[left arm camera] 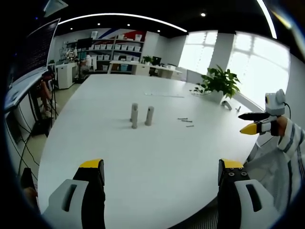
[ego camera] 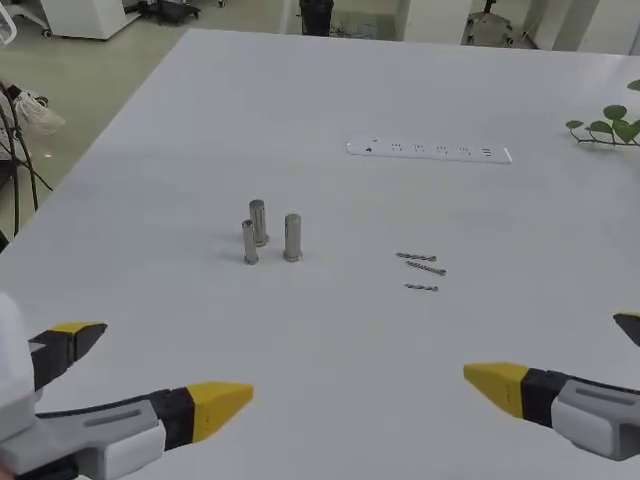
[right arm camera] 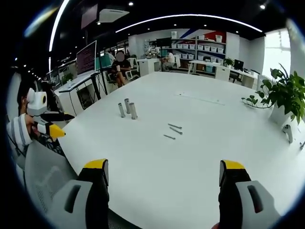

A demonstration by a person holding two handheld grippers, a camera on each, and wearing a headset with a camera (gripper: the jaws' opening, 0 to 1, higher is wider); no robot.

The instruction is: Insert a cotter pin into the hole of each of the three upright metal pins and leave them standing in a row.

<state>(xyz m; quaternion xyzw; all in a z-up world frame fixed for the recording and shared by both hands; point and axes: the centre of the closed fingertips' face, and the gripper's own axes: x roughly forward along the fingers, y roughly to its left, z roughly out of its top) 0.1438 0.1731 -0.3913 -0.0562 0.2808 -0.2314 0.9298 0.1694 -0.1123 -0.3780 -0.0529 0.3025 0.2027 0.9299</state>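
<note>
The three cotter pins are lying flat on the desk, one behind the other, each with its long axis running roughly side to side across the head view. Off to their left the three metal pins stand upright, long axis vertical, bunched in a little triangle rather than a row. I can't make out which way their holes face, they're too small. The right claw is the nearer one to the cotter pins, which sit ahead of it and a bit to its left. The left claw is closer to the metal pins, ahead and slightly to its right. Both claws are spread wide with nothing in them. My guess is right goes for a cotter pin, pinching across its length.
</note>
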